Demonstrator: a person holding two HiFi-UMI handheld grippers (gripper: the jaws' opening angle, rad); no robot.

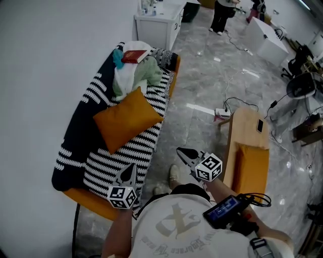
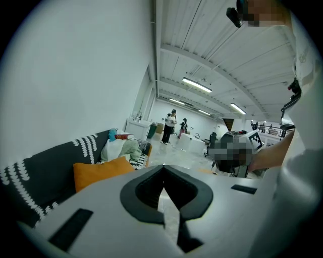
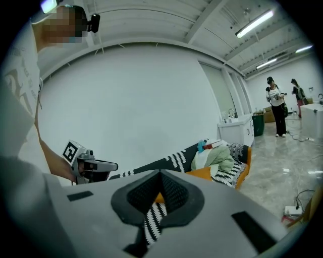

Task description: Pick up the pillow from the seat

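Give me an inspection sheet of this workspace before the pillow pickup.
Surface: sofa seat under a black-and-white striped throw.
Job's things: orange pillow lies on the throw, untouched.
Clutter: heap of clothes and a red book at the sofa's far end.
Grippers: left claw shut, empty; right claw shut, empty; both short of the pillow.
Cables: cables and a power strip on the floor by the wooden bench.
Surroundings: white cabinet, person standing far off.

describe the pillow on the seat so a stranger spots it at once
Find the sofa along the white wall, draped in a black-and-white striped throw. Mid-seat, beside the heap of pale clothes, lies the pillow: square, plain orange against the stripes.
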